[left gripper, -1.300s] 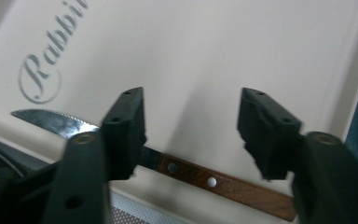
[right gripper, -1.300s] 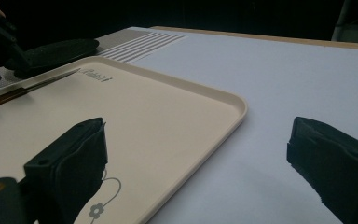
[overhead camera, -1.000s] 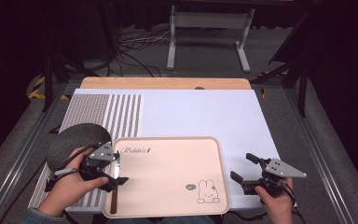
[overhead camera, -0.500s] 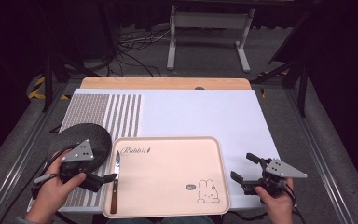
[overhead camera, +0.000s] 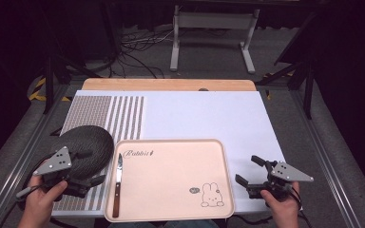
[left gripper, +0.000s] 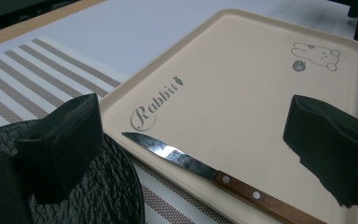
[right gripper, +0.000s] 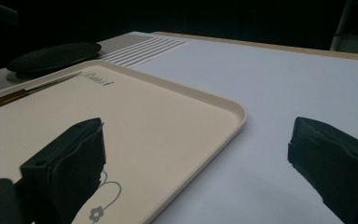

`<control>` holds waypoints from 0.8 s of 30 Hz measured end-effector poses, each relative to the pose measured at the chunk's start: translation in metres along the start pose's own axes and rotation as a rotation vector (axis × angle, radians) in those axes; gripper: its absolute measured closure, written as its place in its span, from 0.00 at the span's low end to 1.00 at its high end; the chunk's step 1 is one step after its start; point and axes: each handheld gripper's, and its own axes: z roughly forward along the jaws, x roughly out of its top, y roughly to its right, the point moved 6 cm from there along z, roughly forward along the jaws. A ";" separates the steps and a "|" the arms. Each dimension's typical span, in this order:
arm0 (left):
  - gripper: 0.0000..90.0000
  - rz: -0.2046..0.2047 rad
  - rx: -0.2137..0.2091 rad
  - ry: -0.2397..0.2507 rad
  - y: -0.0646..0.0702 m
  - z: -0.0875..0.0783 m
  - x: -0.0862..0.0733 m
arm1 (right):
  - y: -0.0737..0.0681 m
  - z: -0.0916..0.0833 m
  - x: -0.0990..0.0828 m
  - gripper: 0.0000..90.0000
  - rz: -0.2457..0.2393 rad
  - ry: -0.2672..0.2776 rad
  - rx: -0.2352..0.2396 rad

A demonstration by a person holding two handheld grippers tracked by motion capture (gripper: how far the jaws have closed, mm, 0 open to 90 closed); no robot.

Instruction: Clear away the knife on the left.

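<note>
High view, largest first: bench runs across the middle of the frame, white sheet over it, a wooden strip along its far edge. A striped mat covers its left part, fine dots at the far left, wider bars toward the centre.

Next, the beige tray, lower centre of the frame, flat on the bench, its left edge lying over the striped mat. "Rabbit" is printed near its upper left corner and a small rabbit drawing sits at its lower right.

Dark round textured plate, left of the tray, resting on the mat, just beside the tray's upper left corner.

My left gripper sits at the lower left of the frame, held in my left hand, low over the near edge of the plate. Jaws spread wide, nothing between them. In the left gripper view the two black jaws stand at the frame's left and right edges, with the tray and knife seen through the gap.

My right gripper is at the lower right, in my right hand, just off the tray's right edge over the white sheet. Jaws also spread apart, empty. The right gripper view shows the left jaw in front of the tray's rabbit corner and the right jaw over bare sheet.

Smallest: knife, lying inside the tray along its left edge, blade tip toward the far side, brown wooden handle toward me. Handle rivets show in the left gripper view.
</note>
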 end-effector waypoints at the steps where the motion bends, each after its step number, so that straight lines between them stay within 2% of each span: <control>1: 0.06 -0.005 0.005 0.012 0.000 -0.001 -0.002 | 0.000 0.000 0.000 0.05 -0.002 -0.002 0.000; 4: 0.06 -0.008 0.017 0.038 -0.002 -0.005 -0.007 | 0.000 0.000 0.000 0.05 -0.003 -0.001 0.002; 13: 0.06 -0.033 0.018 0.104 -0.007 -0.010 -0.029 | 0.000 -0.001 0.000 0.05 -0.008 0.002 0.002; 17: 0.05 -0.082 0.021 0.146 -0.012 -0.014 -0.038 | 0.001 0.000 0.000 0.05 -0.009 0.002 0.004; 20: 0.05 -0.104 0.028 0.152 -0.014 -0.015 -0.045 | 0.001 -0.001 0.000 0.05 -0.007 0.002 0.004; 24: 0.05 -0.097 0.045 0.132 -0.016 -0.014 -0.053 | 0.001 -0.001 0.000 0.05 -0.008 0.001 0.004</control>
